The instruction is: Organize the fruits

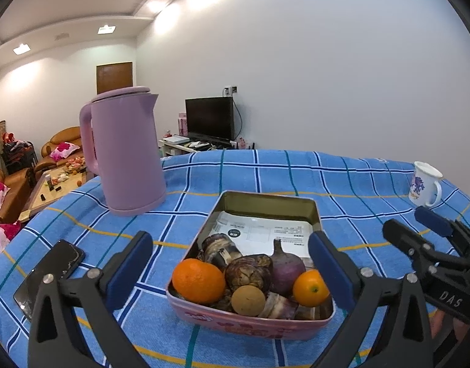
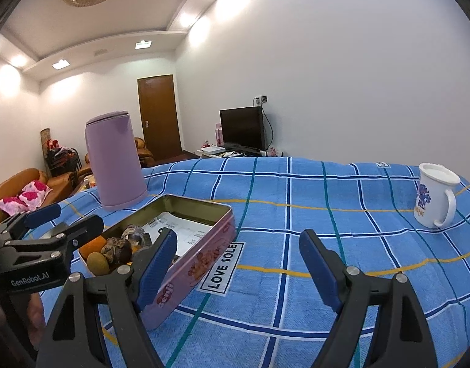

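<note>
Two grippers, left gripper (image 1: pixel 232 263) and right gripper (image 2: pixel 238 257), you held with jaws apart, empty, flanking the tin (image 1: pixel 265 205) since its fruit looked sorted.

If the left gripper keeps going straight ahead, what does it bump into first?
Probably the pink tin of fruit: the open left gripper points right at it, likely meeting the big orange at the near end.
</note>
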A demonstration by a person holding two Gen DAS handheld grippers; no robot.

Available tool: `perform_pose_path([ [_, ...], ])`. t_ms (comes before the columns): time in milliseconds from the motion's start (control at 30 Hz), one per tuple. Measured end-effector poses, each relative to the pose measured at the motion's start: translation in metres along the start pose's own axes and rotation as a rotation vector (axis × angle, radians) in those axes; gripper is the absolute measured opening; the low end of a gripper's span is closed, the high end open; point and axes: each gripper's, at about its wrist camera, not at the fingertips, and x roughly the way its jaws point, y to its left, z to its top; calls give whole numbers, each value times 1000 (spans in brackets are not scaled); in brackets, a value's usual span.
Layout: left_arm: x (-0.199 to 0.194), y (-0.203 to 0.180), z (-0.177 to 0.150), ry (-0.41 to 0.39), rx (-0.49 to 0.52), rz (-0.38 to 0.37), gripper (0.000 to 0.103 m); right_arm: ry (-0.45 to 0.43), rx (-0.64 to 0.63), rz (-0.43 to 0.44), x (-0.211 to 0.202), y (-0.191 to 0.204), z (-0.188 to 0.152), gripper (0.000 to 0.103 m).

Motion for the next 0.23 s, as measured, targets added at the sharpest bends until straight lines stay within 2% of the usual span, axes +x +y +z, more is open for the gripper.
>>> perform_pose_path([
  [233, -3, -1, -1, -19, 15, 13, 103, 5, -10, 1, 0, 1, 0, 83],
])
